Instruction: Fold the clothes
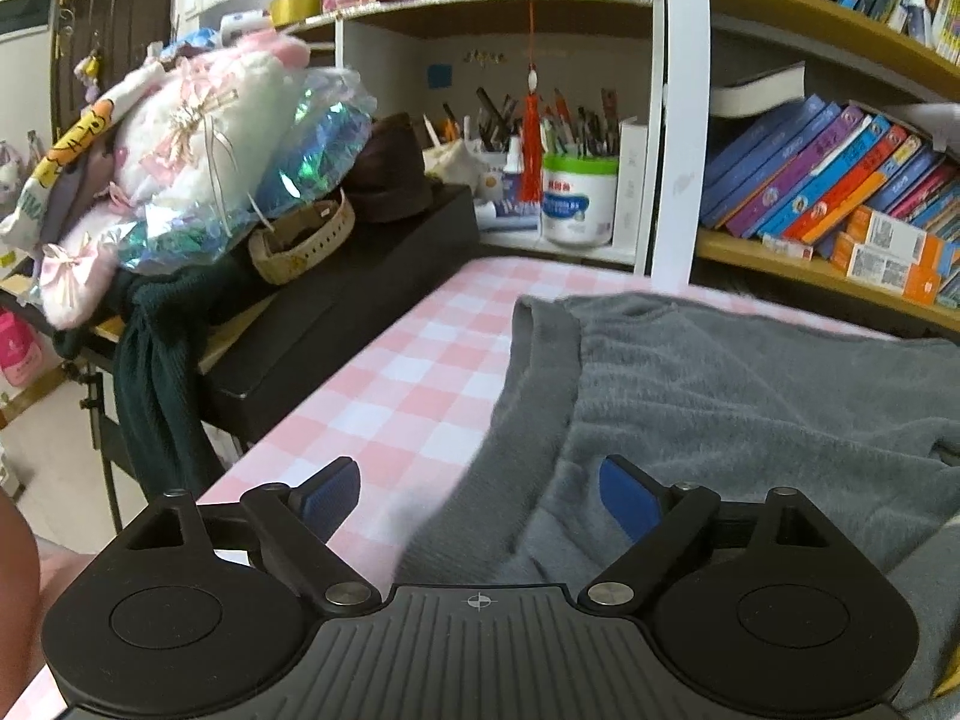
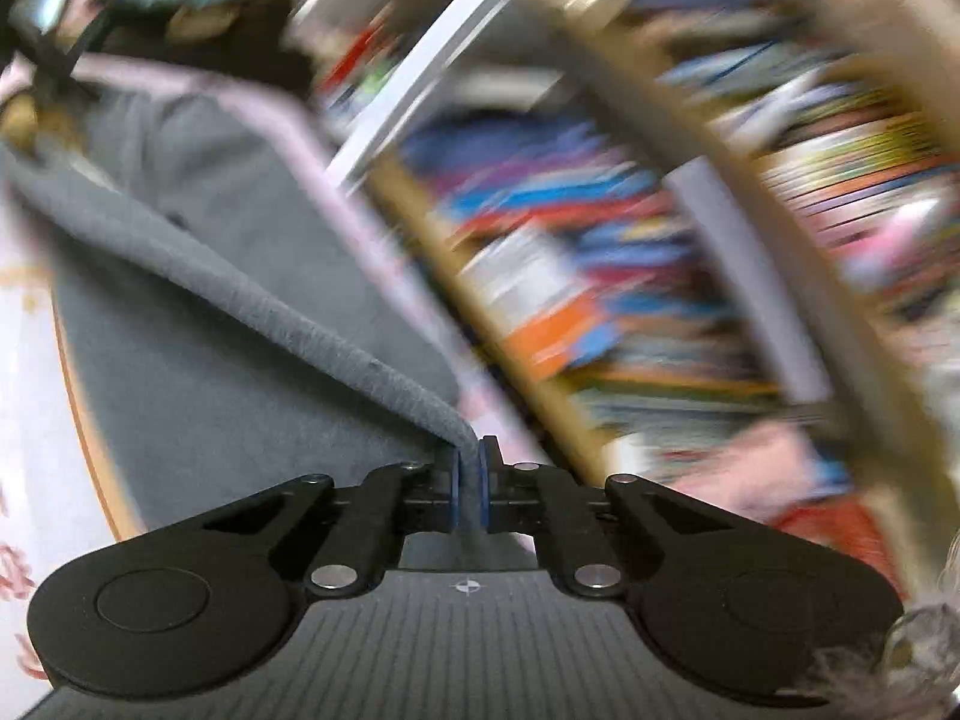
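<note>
A grey fleece garment (image 1: pixel 720 396) lies spread on the pink-and-white checked tabletop (image 1: pixel 414 372). My left gripper (image 1: pixel 480 504) hangs open just above its near left part, blue pads wide apart with cloth below and nothing pinched. In the right wrist view, which is tilted and motion-blurred, my right gripper (image 2: pixel 471 480) is shut on a folded edge of the grey garment (image 2: pixel 240 294). That edge rises as a taut ridge from the table to the pads.
A black box (image 1: pixel 336 306) and a pile of plush toys and bags (image 1: pixel 198 156) stand at the table's left. Shelves of books (image 1: pixel 840 180) and a tin of pens (image 1: pixel 579 198) line the back. Blurred bookshelves (image 2: pixel 600 276) fill the right wrist view.
</note>
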### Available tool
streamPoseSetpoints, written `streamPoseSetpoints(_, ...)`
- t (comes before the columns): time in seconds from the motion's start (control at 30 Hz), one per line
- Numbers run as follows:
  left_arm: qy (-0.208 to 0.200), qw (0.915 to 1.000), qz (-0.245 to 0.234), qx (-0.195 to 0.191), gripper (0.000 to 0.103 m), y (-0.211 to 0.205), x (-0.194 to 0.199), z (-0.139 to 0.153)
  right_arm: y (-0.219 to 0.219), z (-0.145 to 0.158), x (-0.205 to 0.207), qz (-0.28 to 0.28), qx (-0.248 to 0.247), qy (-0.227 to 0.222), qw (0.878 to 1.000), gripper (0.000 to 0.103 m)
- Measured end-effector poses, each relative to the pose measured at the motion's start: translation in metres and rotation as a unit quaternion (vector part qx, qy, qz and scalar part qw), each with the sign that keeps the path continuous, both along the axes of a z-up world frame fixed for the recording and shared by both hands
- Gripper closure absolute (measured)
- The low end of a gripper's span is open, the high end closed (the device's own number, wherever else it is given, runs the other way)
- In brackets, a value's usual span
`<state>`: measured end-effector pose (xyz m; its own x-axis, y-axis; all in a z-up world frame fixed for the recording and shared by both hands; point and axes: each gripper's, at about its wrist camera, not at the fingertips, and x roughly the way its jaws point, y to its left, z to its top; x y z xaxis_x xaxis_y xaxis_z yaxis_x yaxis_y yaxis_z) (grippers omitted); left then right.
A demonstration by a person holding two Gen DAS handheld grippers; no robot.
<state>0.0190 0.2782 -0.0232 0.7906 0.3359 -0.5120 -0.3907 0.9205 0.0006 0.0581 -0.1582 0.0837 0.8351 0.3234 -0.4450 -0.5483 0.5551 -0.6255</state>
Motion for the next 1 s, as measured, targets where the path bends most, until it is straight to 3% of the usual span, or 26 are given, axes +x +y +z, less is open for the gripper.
streamPoseSetpoints(0.07, -0.007, 1.0, 0.0, -0.003, 0.013, 0.001, -0.002, 0.001, -0.015, -0.001, -0.04, 0.019, -0.013, 0.016, 1.0, 0.097)
streamPoseSetpoints(0.17, -0.011, 0.9999, 0.0, -0.008, 0.013, 0.004, -0.002, 0.001, -0.03, -0.026, -0.093, 0.051, -0.062, 0.096, 0.992, 0.094)
streamPoseSetpoints(0.23, -0.013, 0.9999, 0.001, -0.009, 0.013, 0.004, -0.003, 0.002, -0.039, -0.044, -0.119, 0.059, -0.074, 0.161, 0.982, 0.086)
streamPoseSetpoints(0.37, -0.014, 0.9999, 0.003, -0.008, 0.013, 0.003, -0.003, 0.002, -0.05, -0.06, -0.14, 0.032, -0.028, 0.245, 0.968, 0.071)
streamPoseSetpoints(0.43, -0.017, 0.9998, 0.004, -0.01, 0.013, 0.004, -0.005, 0.002, -0.052, -0.059, -0.139, 0.015, 0.018, 0.271, 0.962, 0.071)
streamPoseSetpoints(0.53, -0.023, 0.9996, 0.006, -0.015, 0.012, 0.005, -0.007, 0.002, -0.055, -0.047, -0.132, -0.01, 0.104, 0.284, 0.953, 0.072)
streamPoseSetpoints(0.63, -0.028, 0.9994, 0.009, -0.018, 0.012, 0.007, -0.008, 0.002, -0.06, -0.037, -0.127, -0.056, 0.146, 0.248, 0.956, 0.072)
streamPoseSetpoints(0.8, -0.051, 0.9978, 0.001, -0.043, 0.013, 0.007, -0.029, 0.004, -0.061, -0.05, -0.099, -0.144, 0.143, 0.205, 0.957, 0.082)
streamPoseSetpoints(0.9, -0.055, 0.9978, -0.01, -0.034, 0.013, 0.001, -0.049, 0.009, -0.068, -0.07, -0.086, -0.176, 0.124, 0.206, 0.955, 0.088)
streamPoseSetpoints(1.0, -0.057, 0.9976, -0.017, -0.034, 0.012, -0.003, -0.069, 0.014, -0.08, -0.081, -0.075, -0.203, 0.111, 0.186, 0.955, 0.087)
